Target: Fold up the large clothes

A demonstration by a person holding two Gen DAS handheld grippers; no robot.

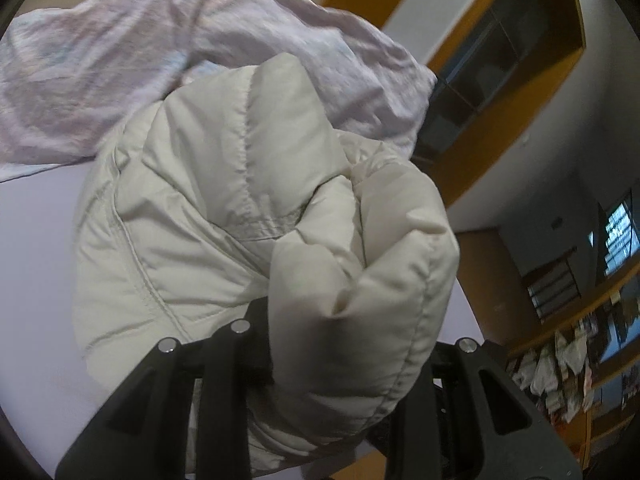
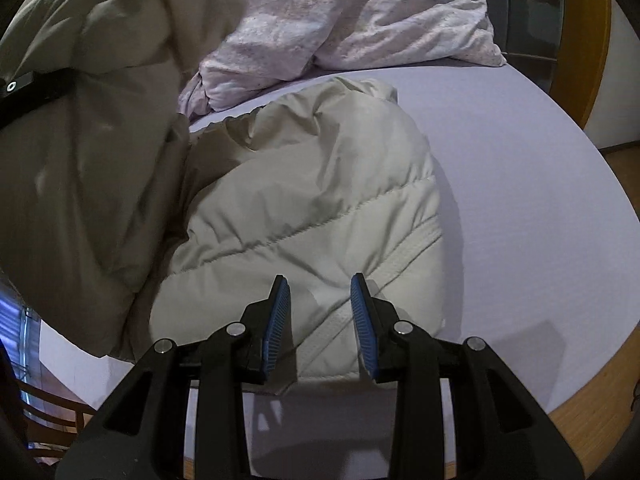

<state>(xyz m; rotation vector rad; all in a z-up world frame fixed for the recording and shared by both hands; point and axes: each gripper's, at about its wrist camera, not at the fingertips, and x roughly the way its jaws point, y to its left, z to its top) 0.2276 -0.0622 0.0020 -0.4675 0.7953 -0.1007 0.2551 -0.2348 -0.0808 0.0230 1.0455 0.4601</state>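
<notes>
A cream puffer jacket (image 2: 312, 208) lies on a lilac bed sheet (image 2: 520, 184). My left gripper (image 1: 332, 344) is shut on a thick fold of the jacket (image 1: 360, 280) and holds it lifted; the fabric hides its fingertips. That lifted part fills the left of the right wrist view (image 2: 88, 140), with the left gripper's black frame (image 2: 32, 88) showing against it. My right gripper (image 2: 320, 296) is open, its blue pads (image 2: 276, 320) hovering just over the jacket's near hem, holding nothing.
A crumpled pale pink duvet (image 2: 340, 20) lies at the head of the bed (image 1: 120, 52). A wooden bed frame (image 2: 592, 60) and wood floor (image 2: 592, 420) are to the right. Shelves with clutter (image 1: 560, 372) stand beyond the bed.
</notes>
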